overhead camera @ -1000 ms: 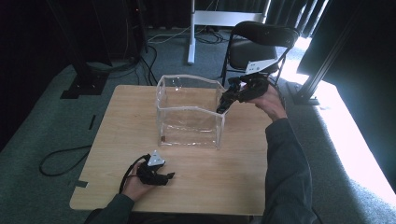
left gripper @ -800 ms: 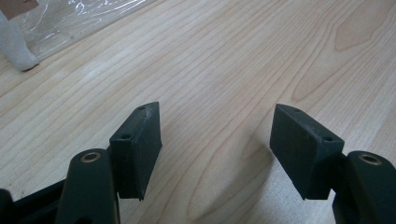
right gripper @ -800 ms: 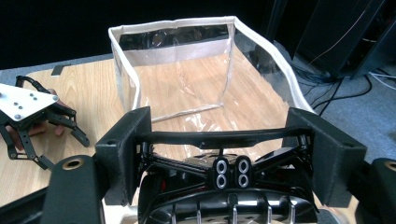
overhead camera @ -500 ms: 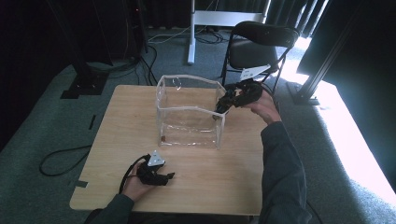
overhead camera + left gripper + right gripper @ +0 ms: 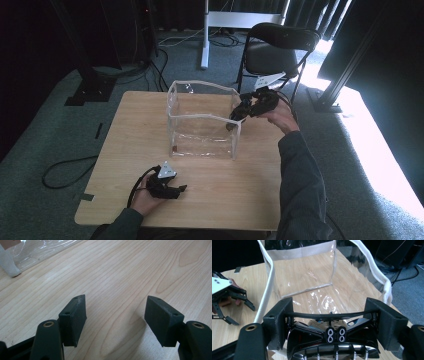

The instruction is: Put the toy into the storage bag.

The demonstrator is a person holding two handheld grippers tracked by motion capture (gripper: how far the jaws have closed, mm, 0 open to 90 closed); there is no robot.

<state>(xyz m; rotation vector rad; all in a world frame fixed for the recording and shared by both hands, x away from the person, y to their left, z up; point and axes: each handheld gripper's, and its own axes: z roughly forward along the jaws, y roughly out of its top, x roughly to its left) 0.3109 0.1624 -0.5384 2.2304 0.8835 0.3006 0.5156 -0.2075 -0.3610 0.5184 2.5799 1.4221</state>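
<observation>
A clear plastic bag (image 5: 202, 132) with white trim stands open on the wooden table (image 5: 132, 135). My right gripper (image 5: 235, 119) hangs over the bag's right rim, tilted down toward the opening. It is shut on a black object with a chrome base (image 5: 332, 340), which spans its two pads. In the right gripper view the bag (image 5: 307, 277) gapes just beyond the right gripper (image 5: 329, 313). My left gripper (image 5: 177, 190) rests on the table near the front edge. In the left gripper view that gripper (image 5: 116, 307) stands open over bare wood. The left gripper (image 5: 227, 302) is also visible at the left of the right gripper view.
A black folding chair (image 5: 277, 47) stands behind the table's far right corner. A white stand base (image 5: 235, 20) and cables lie on the grey floor beyond. A cable (image 5: 65, 167) loops on the floor to the table's left.
The right hand has sunk with the black object, coming closer to the bag's right rim. The left hand and the bag have stayed put.
</observation>
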